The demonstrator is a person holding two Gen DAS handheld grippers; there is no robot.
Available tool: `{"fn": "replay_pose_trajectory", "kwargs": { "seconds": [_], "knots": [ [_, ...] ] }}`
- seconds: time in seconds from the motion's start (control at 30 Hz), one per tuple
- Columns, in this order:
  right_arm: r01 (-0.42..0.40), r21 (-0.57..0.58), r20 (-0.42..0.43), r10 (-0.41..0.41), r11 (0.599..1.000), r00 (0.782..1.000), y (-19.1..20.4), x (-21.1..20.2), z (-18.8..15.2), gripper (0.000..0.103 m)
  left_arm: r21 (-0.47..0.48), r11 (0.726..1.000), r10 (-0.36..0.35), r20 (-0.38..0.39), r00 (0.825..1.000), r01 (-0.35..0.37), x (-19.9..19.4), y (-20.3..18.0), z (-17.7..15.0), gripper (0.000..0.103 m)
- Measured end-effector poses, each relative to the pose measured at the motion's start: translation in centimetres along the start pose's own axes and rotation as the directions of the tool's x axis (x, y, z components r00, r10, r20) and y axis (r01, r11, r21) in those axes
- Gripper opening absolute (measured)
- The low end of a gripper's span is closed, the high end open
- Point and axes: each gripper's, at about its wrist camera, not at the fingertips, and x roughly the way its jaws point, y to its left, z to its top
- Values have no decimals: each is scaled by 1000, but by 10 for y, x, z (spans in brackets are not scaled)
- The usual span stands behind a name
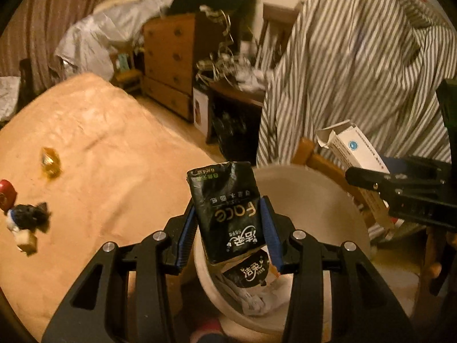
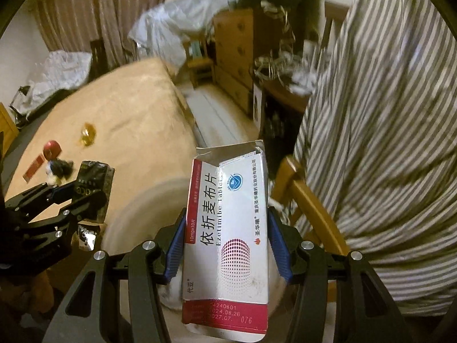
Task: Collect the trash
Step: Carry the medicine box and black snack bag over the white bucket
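My left gripper (image 1: 228,214) is shut on a black tissue packet (image 1: 228,208), held over the white round bin (image 1: 320,200). Crumpled paper and another black wrapper (image 1: 248,271) lie inside that bin. My right gripper (image 2: 225,228) is shut on a white and red medicine box (image 2: 228,243) with a torn top flap, just above the bin's pale rim (image 2: 137,208). In the left wrist view the right gripper (image 1: 371,181) with its box (image 1: 357,151) shows at the right. The left gripper (image 2: 81,197) with the black packet (image 2: 94,183) shows at the left of the right wrist view.
An orange-beige bed (image 1: 100,157) carries a yellow wrapper (image 1: 50,162), a red round thing (image 1: 7,190) and dark scraps (image 1: 27,217). A striped shirt (image 1: 357,71) hangs over a wooden chair (image 2: 302,200) right of the bin. A wooden dresser (image 1: 168,63) and a cluttered table stand behind.
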Motion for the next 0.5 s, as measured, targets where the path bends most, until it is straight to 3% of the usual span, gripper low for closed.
{"fn": "replay_pose_trajectory", "kwargs": {
  "seconds": [0.23, 0.5],
  "knots": [
    [-11, 22, -50, 12, 1000, 999, -13, 27, -15, 55, 15, 1000, 18, -39, 999, -17, 15, -2, -10, 42],
    [-18, 17, -41, 19, 1000, 999, 9, 12, -23, 55, 23, 1000, 16, -34, 999, -15, 15, -4, -5, 42]
  ]
}}
